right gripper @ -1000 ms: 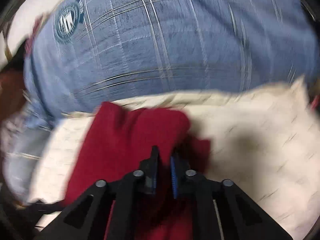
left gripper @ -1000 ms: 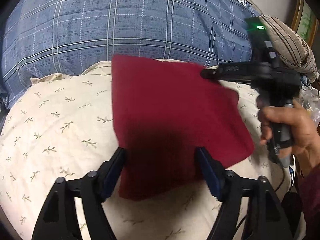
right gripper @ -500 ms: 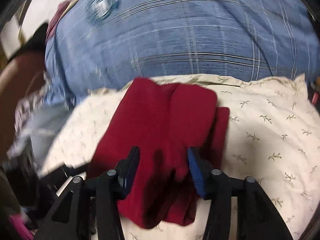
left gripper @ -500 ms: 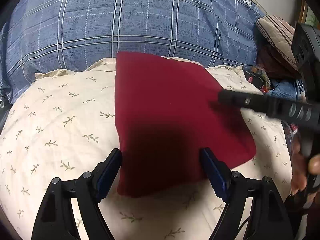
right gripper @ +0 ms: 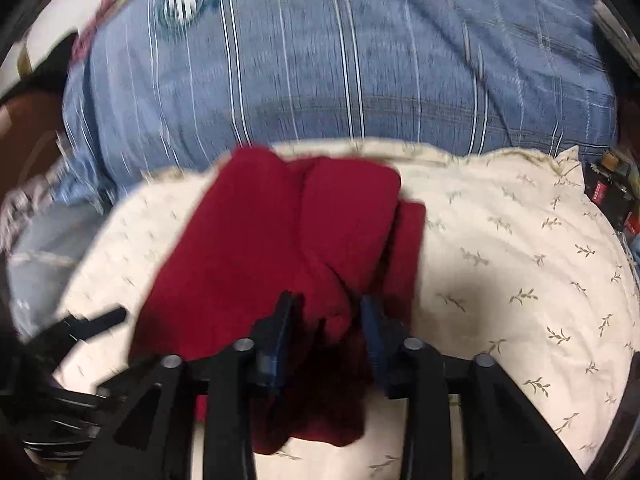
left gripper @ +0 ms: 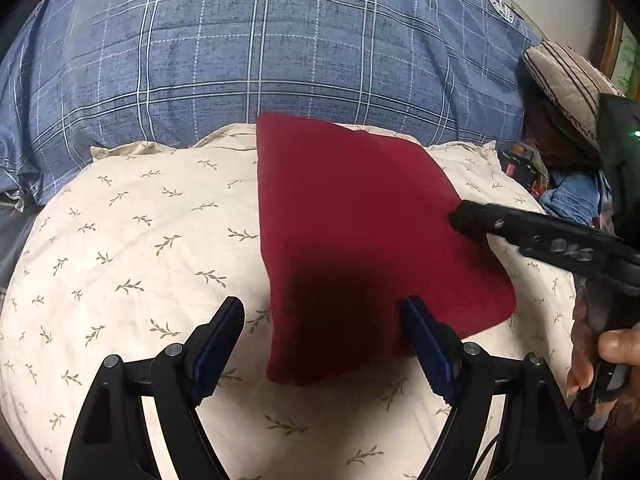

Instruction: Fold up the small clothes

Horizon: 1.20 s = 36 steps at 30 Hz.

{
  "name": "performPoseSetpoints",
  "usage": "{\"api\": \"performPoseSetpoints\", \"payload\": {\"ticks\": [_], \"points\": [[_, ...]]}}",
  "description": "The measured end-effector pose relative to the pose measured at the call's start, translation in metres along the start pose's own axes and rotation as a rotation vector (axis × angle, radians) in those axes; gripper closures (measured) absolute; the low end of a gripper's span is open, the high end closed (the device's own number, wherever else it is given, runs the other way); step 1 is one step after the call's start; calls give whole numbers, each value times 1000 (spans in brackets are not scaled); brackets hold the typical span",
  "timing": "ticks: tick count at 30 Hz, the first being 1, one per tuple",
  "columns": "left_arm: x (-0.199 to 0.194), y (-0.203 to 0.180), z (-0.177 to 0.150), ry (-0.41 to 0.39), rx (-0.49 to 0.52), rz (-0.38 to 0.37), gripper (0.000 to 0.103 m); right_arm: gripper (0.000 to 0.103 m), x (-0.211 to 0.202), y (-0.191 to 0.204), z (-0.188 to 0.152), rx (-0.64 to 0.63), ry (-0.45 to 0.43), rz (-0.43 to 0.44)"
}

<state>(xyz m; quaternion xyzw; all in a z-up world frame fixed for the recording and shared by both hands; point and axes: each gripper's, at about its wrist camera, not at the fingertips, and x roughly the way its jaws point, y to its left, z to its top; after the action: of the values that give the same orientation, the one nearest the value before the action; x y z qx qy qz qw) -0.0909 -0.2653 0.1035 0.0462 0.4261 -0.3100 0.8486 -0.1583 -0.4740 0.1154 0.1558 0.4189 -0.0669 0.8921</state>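
A dark red cloth (left gripper: 360, 232) lies folded flat on a cream pillow with a leaf print (left gripper: 132, 248). My left gripper (left gripper: 324, 336) hovers open over its near edge, one finger over the pillow and one over the cloth, gripping nothing. In the right wrist view the red cloth (right gripper: 280, 232) shows layered folds. My right gripper (right gripper: 326, 324) is opening its jaws, with a raised fold of the cloth between them. Seen from the left wrist, the right gripper's finger (left gripper: 520, 232) reaches the cloth's right edge, with a hand (left gripper: 600, 352) on its handle.
A blue plaid duvet (left gripper: 280, 48) with a round crest lies behind the pillow. At the far right sit a striped beige cushion (left gripper: 568, 80) and a heap of blue fabric and small items (left gripper: 572, 196). One left gripper finger (right gripper: 100, 320) shows left of the cloth.
My right gripper's jaws went from shut to apart, and it drew back to the cloth's right edge. The red cloth now lies flat. My left gripper stayed open and almost still.
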Motion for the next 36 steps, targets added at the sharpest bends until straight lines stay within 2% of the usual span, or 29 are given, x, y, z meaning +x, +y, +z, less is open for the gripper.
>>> {"api": "performPoseSetpoints", "payload": {"ticks": [1, 2, 7, 10, 12, 15, 17, 18, 19, 21, 22, 23, 24, 25, 27, 30, 33, 34, 36], "points": [[0, 3, 2, -2, -11, -11, 23, 25, -3, -5, 0, 23, -19, 12], [-1, 7, 4, -6, -26, -24, 23, 23, -3, -9, 1, 44, -24, 17], [4, 35, 22, -13, -107, -114, 19, 21, 23, -52, 4, 221, 26, 111], [24, 50, 28, 34, -173, -201, 16, 20, 44, -75, 3, 327, 57, 184], [45, 58, 32, 82, -215, -255, 16, 19, 58, -85, 2, 383, 74, 264], [72, 63, 37, 121, -242, -312, 15, 19, 69, -83, 0, 391, 70, 369], [82, 62, 39, 117, -256, -328, 9, 19, 76, -69, 3, 315, 85, 373], [85, 61, 42, 110, -242, -326, 10, 21, 78, -58, 5, 253, 88, 348], [87, 56, 42, 116, -216, -331, 13, 27, 78, -50, 7, 210, 86, 330], [89, 50, 46, 120, -173, -306, 19, 32, 73, -39, 10, 187, 82, 305], [85, 49, 47, 112, -158, -310, 26, 42, 68, -37, 11, 189, 73, 317], [81, 50, 48, 106, -150, -317, 35, 48, 62, -37, 12, 194, 62, 338], [72, 53, 49, 106, -152, -329, 39, 53, 54, -35, 13, 202, 51, 360], [63, 56, 49, 110, -163, -356, 45, 53, 45, -32, 15, 207, 48, 384], [39, 60, 48, 100, -179, -401, 45, 54, 30, -20, 12, 200, 56, 415], [-13, 62, 35, 63, -133, -339, 45, 54, 9, 5, 1, 172, 79, 475], [-40, 73, 8, 73, -149, -283, 43, 52, 0, 25, -18, 149, 90, 506], [-41, 75, -2, 88, -148, -267, 43, 51, 3, 30, -25, 143, 110, 495], [-34, 78, -26, 151, -139, -222, 42, 50, 11, 34, -36, 123, 171, 416]]}}
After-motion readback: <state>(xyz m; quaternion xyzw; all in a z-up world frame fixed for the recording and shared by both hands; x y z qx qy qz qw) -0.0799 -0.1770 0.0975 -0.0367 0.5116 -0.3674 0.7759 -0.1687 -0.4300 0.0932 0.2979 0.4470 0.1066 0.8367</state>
